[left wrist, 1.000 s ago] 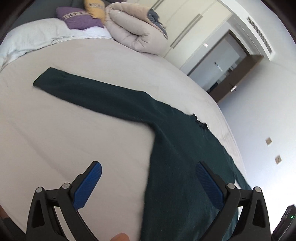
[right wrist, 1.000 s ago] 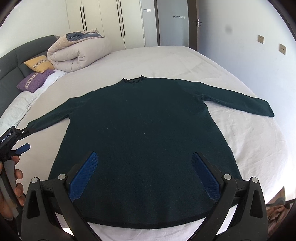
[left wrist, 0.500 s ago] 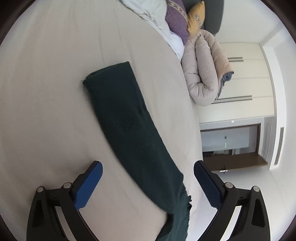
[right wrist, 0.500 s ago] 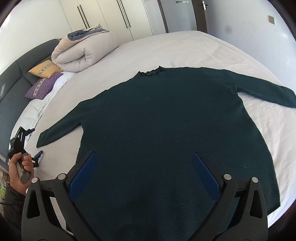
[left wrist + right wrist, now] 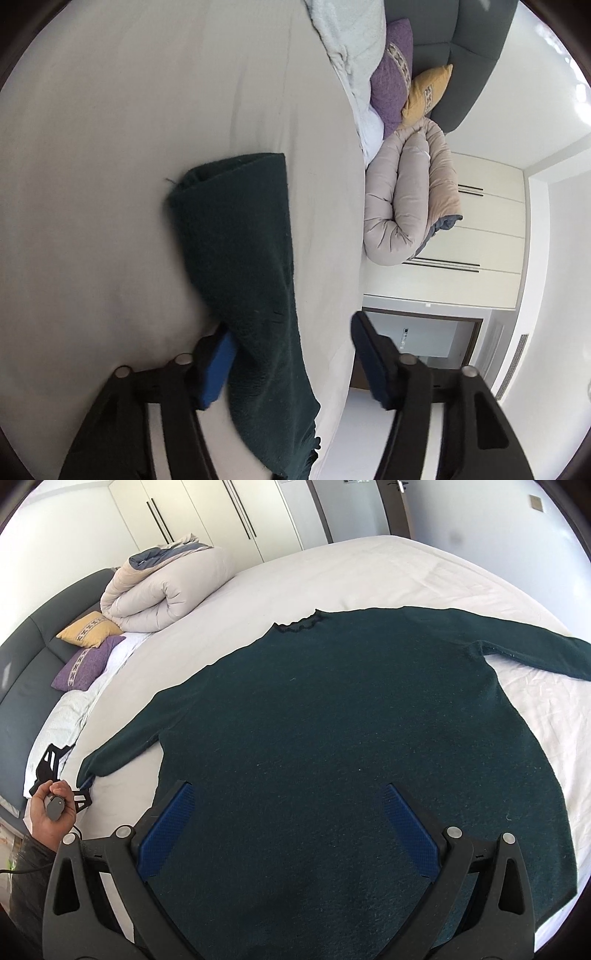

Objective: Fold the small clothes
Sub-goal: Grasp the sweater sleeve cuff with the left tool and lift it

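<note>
On the bed (image 5: 369, 565), the left hand-held gripper (image 5: 291, 358) is closing around the sweater (image 5: 351, 738) sleeve cuff; the right hand-held gripper (image 5: 288, 834) hovers spread above the sweater.

dark green sweater (image 5: 351, 746), white sheet (image 5: 388, 572), purple patterned cushion (image 5: 86, 662)

Rolled duvet (image 5: 166, 587) beside yellow cushion (image 5: 90, 633), purple cushion (image 5: 86, 662); wardrobe (image 5: 207, 517) behind.

A home bedroom: wide bed (image 5: 369, 565), rolled duvet (image 5: 166, 583) at ten o'clock, cushions (image 5: 88, 631), padded headboard (image 5: 22, 686), fitted wardrobes (image 5: 207, 520) at twelve.
</note>
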`<state>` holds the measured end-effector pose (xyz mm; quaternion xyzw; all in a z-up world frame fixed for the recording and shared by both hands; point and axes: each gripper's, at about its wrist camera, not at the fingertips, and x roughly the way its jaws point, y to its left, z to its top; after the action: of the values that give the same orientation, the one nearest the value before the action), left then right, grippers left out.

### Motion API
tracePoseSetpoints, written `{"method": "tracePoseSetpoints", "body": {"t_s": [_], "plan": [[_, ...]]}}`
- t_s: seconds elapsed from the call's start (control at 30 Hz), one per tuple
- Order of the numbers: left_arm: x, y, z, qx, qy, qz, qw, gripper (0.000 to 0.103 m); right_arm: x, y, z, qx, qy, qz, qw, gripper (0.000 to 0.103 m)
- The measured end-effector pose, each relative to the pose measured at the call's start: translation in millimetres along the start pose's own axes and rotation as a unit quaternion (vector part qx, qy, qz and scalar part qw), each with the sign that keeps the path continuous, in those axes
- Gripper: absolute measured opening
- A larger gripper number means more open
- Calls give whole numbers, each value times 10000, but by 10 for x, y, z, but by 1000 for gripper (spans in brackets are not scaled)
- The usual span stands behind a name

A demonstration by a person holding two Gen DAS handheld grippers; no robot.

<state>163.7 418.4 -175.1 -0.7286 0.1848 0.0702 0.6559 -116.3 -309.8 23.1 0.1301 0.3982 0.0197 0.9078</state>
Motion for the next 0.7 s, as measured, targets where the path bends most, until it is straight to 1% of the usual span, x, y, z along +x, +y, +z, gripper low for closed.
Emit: {"method": "tracePoseSetpoints", "body": {"t_s": [0.07,0.17,0.23,0.3,0.37,0.4,0.43,0.47,0.57,0.6,0.63,0.7], "plan": [[-49,129,0,-289,-155,-89,9994,37,6,-54,-3,72,6,5,10000,103],[-122,245,-8,-534,-430,-152,9975,35,22,-134,-16,195,12,21,9998,103],[-129,229,-6,-549,-558,-68,9969,35,48,-173,-21,237,30,11,9997,103],[-155,178,-25,-499,-682,79,9964,44,3,-224,-69,263,50,-3,9996,103],[-203,111,-50,-378,-834,254,9955,57,31,-242,-67,307,43,-16,9995,103],[-221,102,-64,-345,-908,259,9949,61,52,-248,-63,328,45,-21,9995,103],[-204,79,-60,-306,-953,211,9948,70,64,-244,-67,339,53,-9,9994,103],[-171,55,-51,-237,-950,200,9950,76,65,-248,-72,339,55,1,9994,103],[-65,-13,-1,-120,-892,314,9954,82,79,-215,-84,274,73,21,9996,103],[-53,-15,11,-106,-892,319,9954,82,76,-205,-90,254,68,20,9997,103],[-37,-18,29,-100,-879,314,9956,79,50,-212,-110,241,48,20,9997,103],[-19,-2,66,-126,-796,282,9963,63,28,-215,-116,258,23,23,9997,103]]}}
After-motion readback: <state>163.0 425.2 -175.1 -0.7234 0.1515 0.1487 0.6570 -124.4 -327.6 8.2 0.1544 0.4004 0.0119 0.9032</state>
